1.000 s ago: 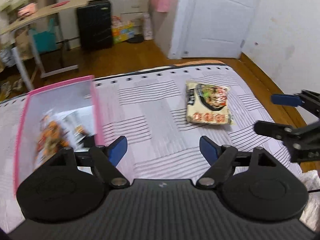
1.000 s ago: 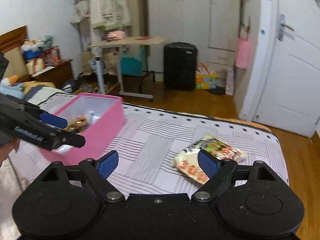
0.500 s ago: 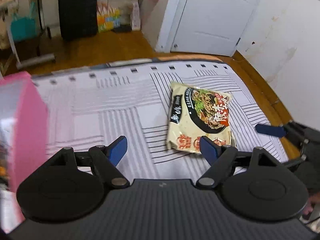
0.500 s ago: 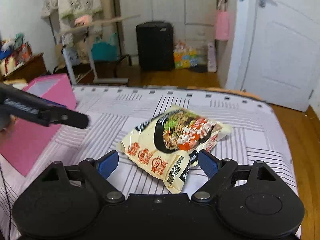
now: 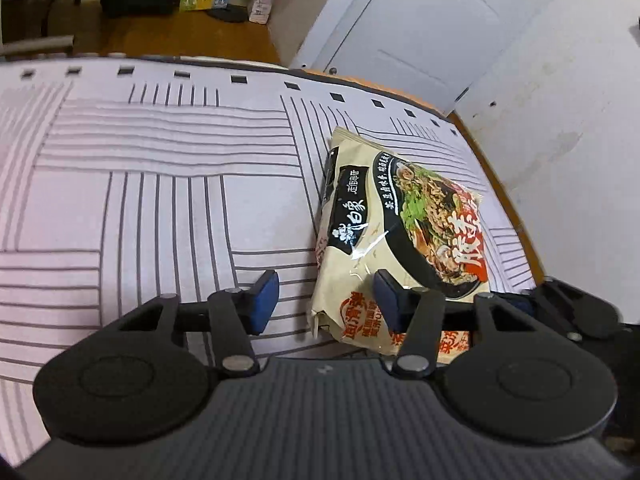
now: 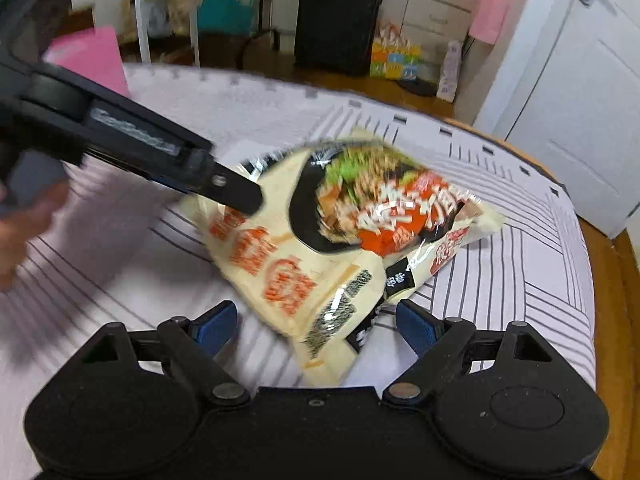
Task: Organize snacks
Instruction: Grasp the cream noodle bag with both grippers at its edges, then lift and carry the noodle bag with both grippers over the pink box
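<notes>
A pack of instant noodles lies on a bed with a striped bedspread. In the left wrist view the pack sits in the right middle of the frame, close to the bed's far right edge. It is cream with a black bowl picture and red letters.

The left gripper is low in that frame, and its jaws have just been closing. There is a gap between its two blue pads. The near left corner of the pack pokes into that gap. The right pad is in front of the pack's near end, and I cannot tell if it touches. The left pad is over bare bedspread, apart from the pack. It is not squeezing the pack.

In the right wrist view the noodle pack fills the middle of the frame and looks blurry. The right gripper is at the bottom with its jaws wide apart, a little wider than a moment ago. The near end of the pack sits between its blue pads, but the pads do not press it.

The other gripper's black arm reaches in from the upper left, its tip over the pack's left edge. A hand shows at the left edge. A pink box is in the upper left, well apart from the pack.
</notes>
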`<state>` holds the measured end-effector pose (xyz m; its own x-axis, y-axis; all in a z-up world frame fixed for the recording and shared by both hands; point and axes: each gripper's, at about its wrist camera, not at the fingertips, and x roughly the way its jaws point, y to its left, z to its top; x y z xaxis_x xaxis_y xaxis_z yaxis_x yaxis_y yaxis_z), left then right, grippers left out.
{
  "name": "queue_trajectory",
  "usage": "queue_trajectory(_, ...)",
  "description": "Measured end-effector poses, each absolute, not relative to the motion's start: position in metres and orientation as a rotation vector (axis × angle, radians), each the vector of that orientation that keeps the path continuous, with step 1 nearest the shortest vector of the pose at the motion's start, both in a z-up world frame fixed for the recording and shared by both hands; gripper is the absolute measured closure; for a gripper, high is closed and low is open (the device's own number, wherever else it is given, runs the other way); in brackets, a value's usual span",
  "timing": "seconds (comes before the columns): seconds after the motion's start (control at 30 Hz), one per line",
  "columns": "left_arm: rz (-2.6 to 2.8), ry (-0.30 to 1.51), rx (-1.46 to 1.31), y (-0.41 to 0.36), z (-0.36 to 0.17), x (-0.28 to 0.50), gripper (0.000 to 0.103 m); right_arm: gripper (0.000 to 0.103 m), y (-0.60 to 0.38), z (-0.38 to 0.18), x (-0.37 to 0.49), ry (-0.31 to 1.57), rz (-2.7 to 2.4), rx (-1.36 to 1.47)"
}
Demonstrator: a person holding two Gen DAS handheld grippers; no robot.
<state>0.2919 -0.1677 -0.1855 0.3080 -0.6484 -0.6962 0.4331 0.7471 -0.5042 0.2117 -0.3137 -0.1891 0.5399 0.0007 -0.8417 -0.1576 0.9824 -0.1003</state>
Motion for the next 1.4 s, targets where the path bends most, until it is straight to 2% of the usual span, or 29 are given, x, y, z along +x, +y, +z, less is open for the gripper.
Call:
queue_trajectory(0.07, -0.755, 1.041, -0.279, -0.165, -0.188, 0.295, 0.069, 0.007, -0.321, -0.190, 0.216, 0.974, 0.093, -0.109)
queue_trajectory(0.37, -0.812, 1.014, -0.266, -0.175, -0.191, 0.288, 0.080, 0.003, -0.328, -0.194, 0.220, 0.923, 0.092, -0.044)
queue_trajectory(0.57, -0.809, 1.009, -0.255, -0.179, -0.191, 0.284, 0.082, 0.005, -0.322, -0.195, 0.221, 0.912, 0.078, -0.060)
queue_trajectory(0.63, -0.811, 1.008, -0.257, -0.178, -0.189, 0.282, 0.084, 0.012, -0.320, -0.192, 0.221, 0.914, 0.077, -0.059)
queue_trajectory(0.77, -0.817, 0.995, -0.223, -0.178, -0.182, 0.278, 0.084, 0.018, -0.316, -0.189, 0.220, 0.918, 0.077, -0.067)
queue_trajectory(0.83, -0.820, 0.985, -0.212, -0.178, -0.179, 0.276, 0.084, 0.026, -0.317, -0.188, 0.220, 0.919, 0.067, -0.070)
queue_trajectory(0.9, -0.832, 0.981, -0.199, -0.179, -0.175, 0.274, 0.084, 0.029, -0.318, -0.186, 0.219, 0.925, 0.066, -0.063)
queue_trajectory(1.4, -0.783, 1.048, -0.103, -0.182, -0.150, 0.263, 0.084, 0.035, -0.309, -0.180, 0.214, 0.957, 0.083, -0.064)
